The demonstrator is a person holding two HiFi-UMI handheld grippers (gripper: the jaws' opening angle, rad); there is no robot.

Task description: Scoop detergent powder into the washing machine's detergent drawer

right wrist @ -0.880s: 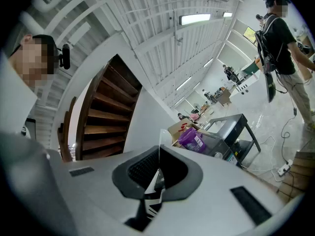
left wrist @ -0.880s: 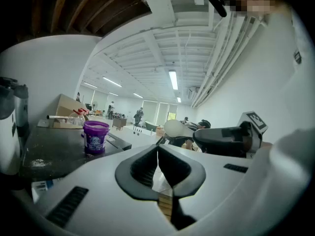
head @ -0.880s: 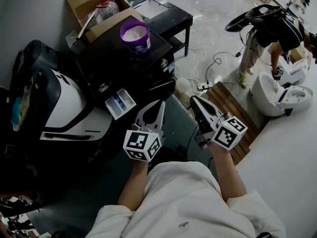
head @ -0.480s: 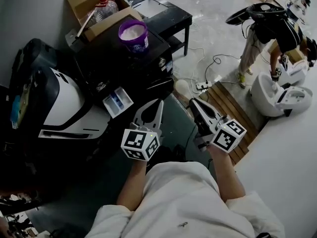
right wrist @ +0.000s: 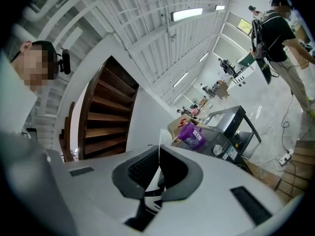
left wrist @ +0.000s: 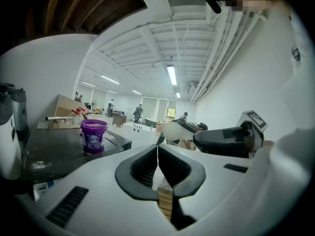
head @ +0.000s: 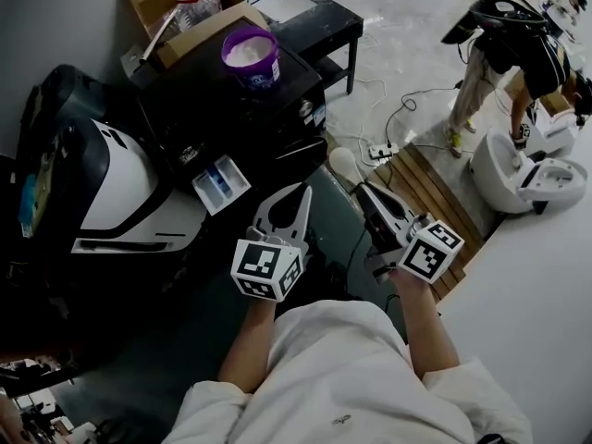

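Observation:
A purple detergent tub (head: 252, 55) with white powder stands on top of the dark washing machine (head: 231, 109). The machine's white detergent drawer (head: 222, 183) is pulled out, with blue parts inside. My left gripper (head: 298, 191) hovers right of the drawer, jaws shut with nothing between them (left wrist: 157, 147). My right gripper (head: 363, 189) is shut on the handle of a white scoop (head: 343, 162), whose bowl points away from me. The left gripper view shows the scoop (left wrist: 173, 130) and the tub (left wrist: 93, 135). The tub (right wrist: 192, 135) lies ahead of my right gripper (right wrist: 159, 149).
A cardboard box (head: 176, 12) with bottles and a black table (head: 305, 17) stand behind the machine. A white-and-black appliance (head: 120, 188) sits left of the drawer. A wooden pallet (head: 435, 202), a power strip (head: 381, 154) with cables, a white device (head: 518, 178) and a person (head: 504, 54) are on the right.
Both grippers stay in about the same place, the scoop still held. The person at the right has shifted a little.

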